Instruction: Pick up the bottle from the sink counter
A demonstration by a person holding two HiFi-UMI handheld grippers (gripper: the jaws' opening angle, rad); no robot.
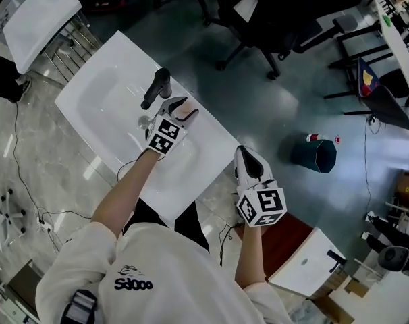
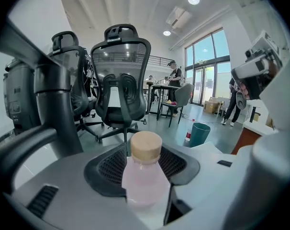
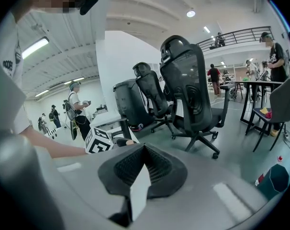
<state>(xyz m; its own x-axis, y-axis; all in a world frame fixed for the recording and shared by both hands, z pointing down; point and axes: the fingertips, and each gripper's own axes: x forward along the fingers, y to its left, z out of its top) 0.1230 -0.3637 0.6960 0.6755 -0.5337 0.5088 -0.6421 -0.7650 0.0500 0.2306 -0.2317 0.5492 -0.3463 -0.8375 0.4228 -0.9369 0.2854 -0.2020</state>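
Sink counter point(image 1: 211, 137) runs diagonally; grey floor point(image 1: 272, 113) open beyond its far long edge, teal bin point(image 1: 314, 155) well apart. Black faucet point(image 1: 157, 88) beside the basin. Office chairs point(image 2: 122, 80) behind.

Left gripper point(image 1: 181, 110) over the counter, jaws spread wide. Pink bottle point(image 2: 144, 174), tan cap, upright between them; no squeeze visible.

Right gripper point(image 1: 245, 154) off the counter's near end, jaws together, empty.

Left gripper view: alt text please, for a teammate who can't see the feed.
A small bottle of pale pink liquid with a tan cap stands upright between the open jaws, not yet gripped. Behind it are black mesh office chairs and a teal bin.
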